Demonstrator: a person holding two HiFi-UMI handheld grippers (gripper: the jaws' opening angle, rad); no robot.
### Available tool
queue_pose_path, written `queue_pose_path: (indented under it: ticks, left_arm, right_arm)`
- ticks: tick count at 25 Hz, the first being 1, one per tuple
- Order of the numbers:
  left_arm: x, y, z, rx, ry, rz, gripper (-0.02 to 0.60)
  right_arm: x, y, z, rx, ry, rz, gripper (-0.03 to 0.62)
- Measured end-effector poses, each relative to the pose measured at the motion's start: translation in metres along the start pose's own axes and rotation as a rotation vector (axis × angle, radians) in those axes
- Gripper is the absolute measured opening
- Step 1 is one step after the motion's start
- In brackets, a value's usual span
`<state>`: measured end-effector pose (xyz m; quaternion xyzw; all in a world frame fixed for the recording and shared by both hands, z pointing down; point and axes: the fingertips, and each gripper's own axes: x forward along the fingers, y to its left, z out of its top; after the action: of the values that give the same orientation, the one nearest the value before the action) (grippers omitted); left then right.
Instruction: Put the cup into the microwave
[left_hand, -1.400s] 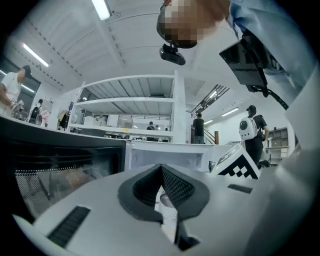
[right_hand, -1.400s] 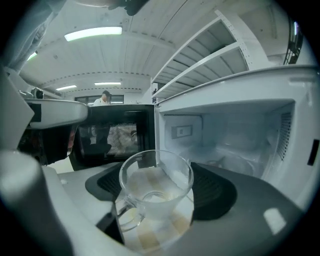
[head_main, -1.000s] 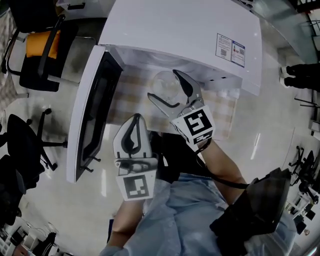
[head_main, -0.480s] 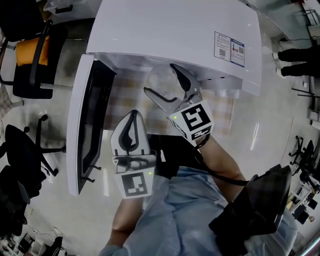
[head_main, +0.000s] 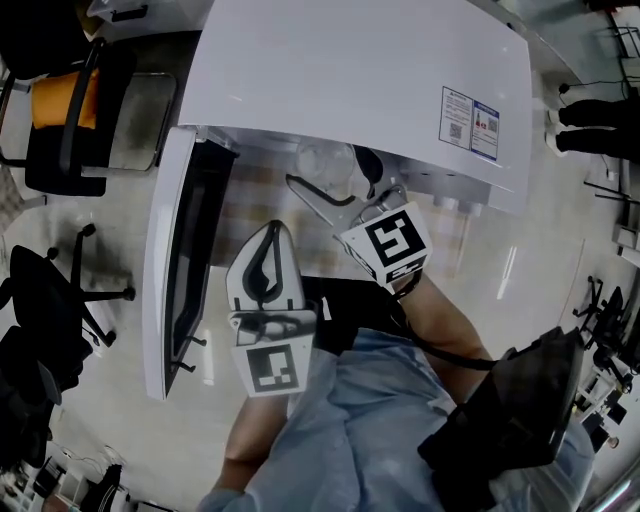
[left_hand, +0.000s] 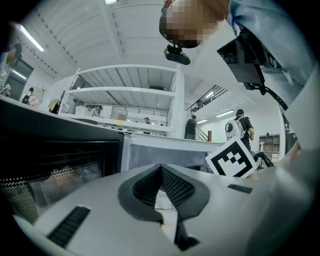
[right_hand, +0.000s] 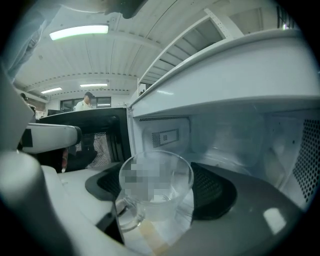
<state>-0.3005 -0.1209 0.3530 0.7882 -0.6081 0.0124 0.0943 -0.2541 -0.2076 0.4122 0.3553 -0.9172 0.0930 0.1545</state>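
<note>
Cup (right_hand: 156, 187) at microwave (head_main: 350, 70) mouth
Right tool (head_main: 328, 178) clamps the clear glass cup at the open cavity's threshold — door (head_main: 185, 260) swung left; left tool (head_main: 268, 240) pinched together, empty, beside that door.

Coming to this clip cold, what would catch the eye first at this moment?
The clear glass cup stands out first, clamped in the right gripper at the mouth of the white microwave. The microwave's door is swung wide open at the left. The left gripper hangs shut and empty in front of the opening.
</note>
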Motion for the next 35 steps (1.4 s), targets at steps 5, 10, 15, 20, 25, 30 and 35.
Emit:
queue_pose_path:
  ticks: [5, 10, 15, 20, 25, 30, 35]
  left_arm:
    - [0.009, 0.003, 0.004, -0.001, 0.014, 0.006, 0.008]
    - [0.018, 0.001, 0.008, -0.006, 0.015, 0.000, 0.008]
    - [0.029, -0.001, 0.006, -0.004, 0.026, -0.016, 0.008]
    - [0.039, 0.002, 0.005, -0.007, 0.025, -0.023, 0.008]
    - [0.042, 0.005, 0.005, -0.014, 0.026, -0.024, 0.008]
    - [0.040, 0.003, 0.002, -0.024, 0.033, -0.031, 0.008]
    - [0.037, 0.005, 0.003, -0.022, 0.028, -0.032, 0.008]
  right_arm:
    - [0.005, -0.011, 0.009, 0.007, -0.007, -0.015, 0.397]
    - [0.010, -0.027, 0.012, 0.000, -0.004, -0.043, 0.397]
    - [0.016, -0.044, 0.009, -0.008, -0.006, -0.072, 0.397]
    - [0.019, -0.045, 0.011, -0.026, -0.014, -0.081, 0.397]
    - [0.018, -0.059, 0.010, 0.011, -0.018, -0.186, 0.399]
    - [0.020, -0.060, 0.012, 0.017, -0.048, -0.188, 0.400]
    - [0.023, -0.057, 0.012, -0.009, -0.044, -0.178, 0.400]
